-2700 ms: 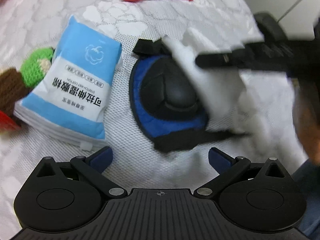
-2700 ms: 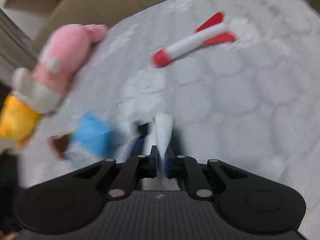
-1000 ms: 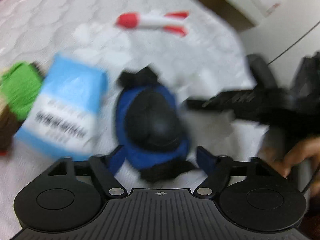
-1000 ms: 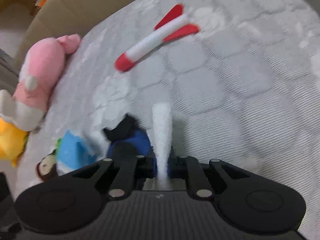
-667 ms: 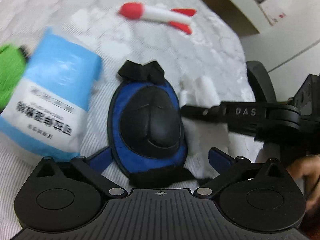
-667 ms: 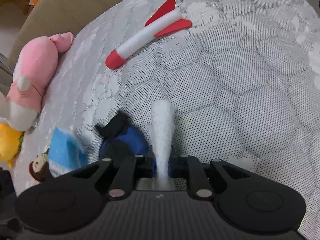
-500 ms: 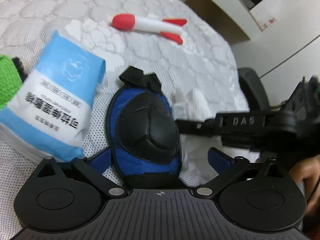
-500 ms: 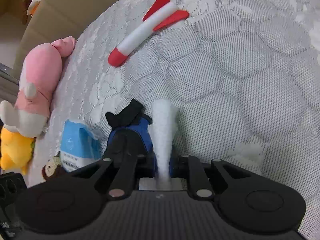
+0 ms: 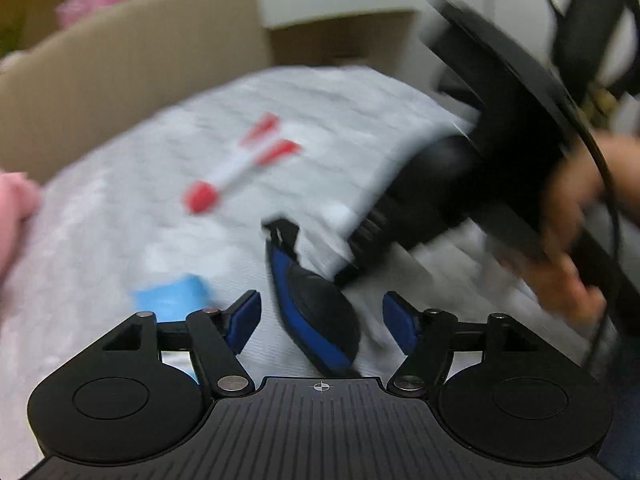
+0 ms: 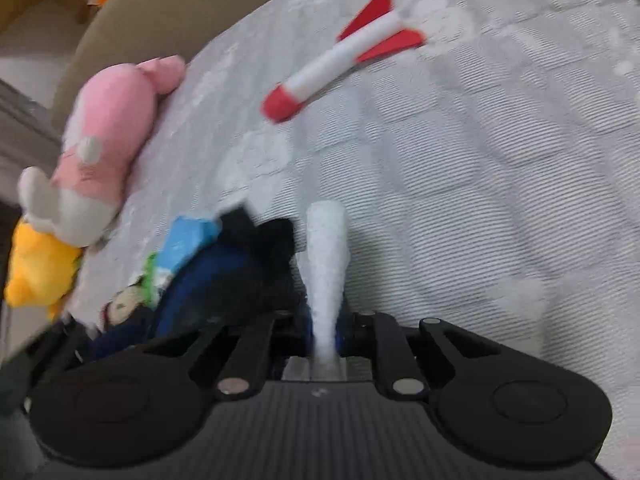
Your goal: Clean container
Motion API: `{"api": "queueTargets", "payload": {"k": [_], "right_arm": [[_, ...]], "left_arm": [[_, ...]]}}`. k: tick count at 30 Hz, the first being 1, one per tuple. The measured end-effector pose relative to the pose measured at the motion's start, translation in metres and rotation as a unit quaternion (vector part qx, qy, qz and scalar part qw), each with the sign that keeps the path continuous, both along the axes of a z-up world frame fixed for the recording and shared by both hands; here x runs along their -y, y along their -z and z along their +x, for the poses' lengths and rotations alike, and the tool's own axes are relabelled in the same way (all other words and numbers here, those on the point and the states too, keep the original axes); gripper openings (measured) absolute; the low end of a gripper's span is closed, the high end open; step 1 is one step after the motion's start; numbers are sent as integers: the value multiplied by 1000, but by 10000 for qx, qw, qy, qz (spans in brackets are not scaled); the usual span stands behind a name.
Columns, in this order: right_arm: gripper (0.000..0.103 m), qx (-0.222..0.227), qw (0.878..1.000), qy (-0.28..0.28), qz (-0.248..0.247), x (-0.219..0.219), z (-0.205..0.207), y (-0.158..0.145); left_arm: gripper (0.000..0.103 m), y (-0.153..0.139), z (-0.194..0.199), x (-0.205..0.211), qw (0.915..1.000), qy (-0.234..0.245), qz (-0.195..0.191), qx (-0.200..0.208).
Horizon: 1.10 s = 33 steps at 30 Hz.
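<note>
Left tool (image 9: 321, 322) (closing) straddles tilted pad (image 9: 320, 312), pointing downward.

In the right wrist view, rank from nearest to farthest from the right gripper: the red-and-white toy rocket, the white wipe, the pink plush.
1. white wipe: clamped in the right gripper, sticking out ahead.
2. pink plush: far left, by the bed's edge.
3. toy rocket: top, right of centre. It and the plush are close to call.

Red-white toy rocket (image 10: 344, 56) on mattress (image 10: 480, 200); pink plush (image 10: 108, 136) at edge.
</note>
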State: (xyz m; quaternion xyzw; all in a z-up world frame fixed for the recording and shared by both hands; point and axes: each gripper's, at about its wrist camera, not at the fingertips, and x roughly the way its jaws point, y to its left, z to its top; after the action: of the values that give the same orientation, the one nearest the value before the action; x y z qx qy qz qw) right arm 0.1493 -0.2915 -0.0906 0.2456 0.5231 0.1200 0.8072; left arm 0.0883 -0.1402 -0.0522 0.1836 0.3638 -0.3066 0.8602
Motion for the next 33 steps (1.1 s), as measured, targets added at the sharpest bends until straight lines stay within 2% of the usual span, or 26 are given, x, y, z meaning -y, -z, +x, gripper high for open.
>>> {"api": "queueTargets", "payload": {"k": [3,5,6,8,10,11,14,16,19,21,22,24,26,28,30,32,33], "right_arm": [[12,332,9977,260,-523,9,-7,-14],[12,905,9900,397,-1003,12,-14,-35],[12,1134,9871,401,-1058,13,-17,-43],[10,1311,9883,393,-676,17,-22,-52],[10,1211,9921,339,-25,21,-25,-50],[10,1101,9933,281,232,21,-24,-47],[10,651,9954,46,701,13,-17,-30],[10,404,9971,-212,605,0,-8,-17],[11,225,9980,-582,116,-26,0,-6],[11,306,9955,-763,-478,-36,-4,-6],[10,364,9932,-792,-769,-37,-8,-7],[10,356,9921,-621,-1030,-31,-12,-9],[11,289,9922,-320,-1172,-21,-17,-11],[11,223,9912,66,-1305,-11,-22,-16],[11,327,9919,167,-1213,-9,-29,-25],[11,325,9961,143,-812,-13,-38,-31],[11,265,9979,96,-587,-18,-41,-32]], "left_arm": [[76,14,-9,12,9980,532,-23,-342],[84,15,-15,12,9966,695,10,-444],[91,15,-15,12,9967,672,88,-457],[94,14,-10,8,9969,342,428,-568],[94,16,1,-2,9914,-215,752,-1046],[94,18,6,-12,9858,-499,777,-1399],[95,27,12,-43,9662,-945,205,-2392],[95,35,18,-54,9489,-1150,-452,-2904],[95,48,29,-51,9262,-1003,-1358,-3371],[95,56,36,-46,9215,-852,-1547,-3459],[95,59,37,-44,9245,-787,-1497,-3416],[95,64,38,-41,9437,-700,-1026,-3065],[95,63,37,-44,9567,-680,-698,-2742],[96,58,36,-52,9630,-909,-516,-2483],[98,54,37,-60,9678,-1162,-287,-2214],[99,54,39,-71,9677,-1386,-146,-2100],[99,56,40,-76,9645,-1507,-155,-2163]]}}
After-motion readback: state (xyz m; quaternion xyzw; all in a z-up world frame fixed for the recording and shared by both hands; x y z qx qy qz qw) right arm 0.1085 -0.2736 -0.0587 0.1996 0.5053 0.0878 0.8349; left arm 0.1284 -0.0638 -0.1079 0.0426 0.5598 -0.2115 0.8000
